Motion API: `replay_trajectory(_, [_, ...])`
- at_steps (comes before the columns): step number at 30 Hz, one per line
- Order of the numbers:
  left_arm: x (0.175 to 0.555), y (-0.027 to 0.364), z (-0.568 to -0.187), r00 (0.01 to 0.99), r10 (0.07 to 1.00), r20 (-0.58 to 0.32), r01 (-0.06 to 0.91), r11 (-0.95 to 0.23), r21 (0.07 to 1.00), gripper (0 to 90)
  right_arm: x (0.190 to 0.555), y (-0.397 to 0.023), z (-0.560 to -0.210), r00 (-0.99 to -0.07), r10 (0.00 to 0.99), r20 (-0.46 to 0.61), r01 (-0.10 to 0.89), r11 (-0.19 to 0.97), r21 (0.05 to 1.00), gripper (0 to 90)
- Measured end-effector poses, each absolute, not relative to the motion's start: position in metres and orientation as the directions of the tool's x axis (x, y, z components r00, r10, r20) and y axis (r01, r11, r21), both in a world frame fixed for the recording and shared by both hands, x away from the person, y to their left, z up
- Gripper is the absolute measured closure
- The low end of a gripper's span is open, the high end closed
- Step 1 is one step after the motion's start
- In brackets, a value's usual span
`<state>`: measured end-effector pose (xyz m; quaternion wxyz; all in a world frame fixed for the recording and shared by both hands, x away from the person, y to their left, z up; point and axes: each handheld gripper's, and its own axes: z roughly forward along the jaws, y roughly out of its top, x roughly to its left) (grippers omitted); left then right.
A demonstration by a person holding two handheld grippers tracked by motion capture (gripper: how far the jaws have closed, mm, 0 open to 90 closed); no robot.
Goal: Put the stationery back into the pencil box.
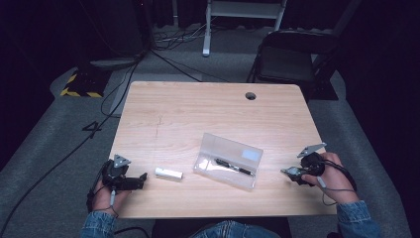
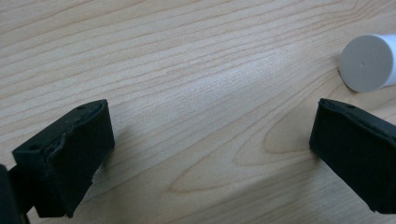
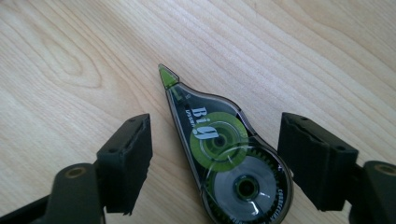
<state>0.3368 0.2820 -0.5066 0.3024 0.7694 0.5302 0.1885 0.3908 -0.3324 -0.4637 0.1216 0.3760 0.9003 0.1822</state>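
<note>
A correction tape dispenser point(image 3: 219, 158), dark see-through with green wheels and a green tip, lies flat on the wooden table point(image 1: 198, 114). My right gripper point(image 3: 215, 161) is open, its jaws straddling the dispenser; the right pad is close against its round end and the left pad stands well clear. In the high view the right gripper point(image 1: 292, 173) rests near the table's front right. At the front left my left gripper point(image 1: 141, 179) is open over bare wood, with nothing between its jaws. A white tube point(image 2: 369, 60) lies just beyond its right jaw.
A clear plastic case point(image 1: 229, 159) with a black pen point(image 1: 233, 166) inside lies between the two grippers. The white tube point(image 1: 168, 173) sits left of the case. A cable hole point(image 1: 250, 95) is at the far edge. A folding chair point(image 1: 292, 59) stands beyond the table.
</note>
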Motion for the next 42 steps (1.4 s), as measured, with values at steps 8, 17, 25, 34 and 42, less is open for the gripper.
replay_trajectory(8, [0.337, 0.282, -0.507, 0.367, 0.930, -0.030, 0.702, -0.255, 0.665, 0.1, 0.395, -0.332, -0.470, -0.696, 0.716, -0.055, 0.632, 0.648, 0.425, 48.2])
replay_trajectory(17, [0.337, 0.282, -0.507, 0.367, 0.930, -0.031, 0.702, -0.255, 0.665, 0.1, 0.394, -0.335, -0.469, -0.669, 0.743, -0.032, 0.668, 0.618, 0.414, 52.6])
replay_trajectory(25, [0.337, 0.282, -0.507, 0.367, 0.930, -0.030, 0.702, -0.255, 0.665, 0.1, 0.395, -0.336, -0.469, -0.642, 0.767, -0.003, 0.688, 0.577, 0.439, 53.2])
replay_trajectory(34, [0.337, 0.282, -0.507, 0.367, 0.930, -0.030, 0.702, -0.255, 0.665, 0.1, 0.395, -0.332, -0.463, -0.643, 0.766, 0.006, 0.680, 0.566, 0.466, 53.4])
replay_trajectory(42, [0.337, 0.282, -0.507, 0.367, 0.930, -0.031, 0.702, -0.255, 0.665, 0.1, 0.391, -0.320, -0.448, -0.665, 0.747, -0.004, 0.647, 0.579, 0.496, 53.4])
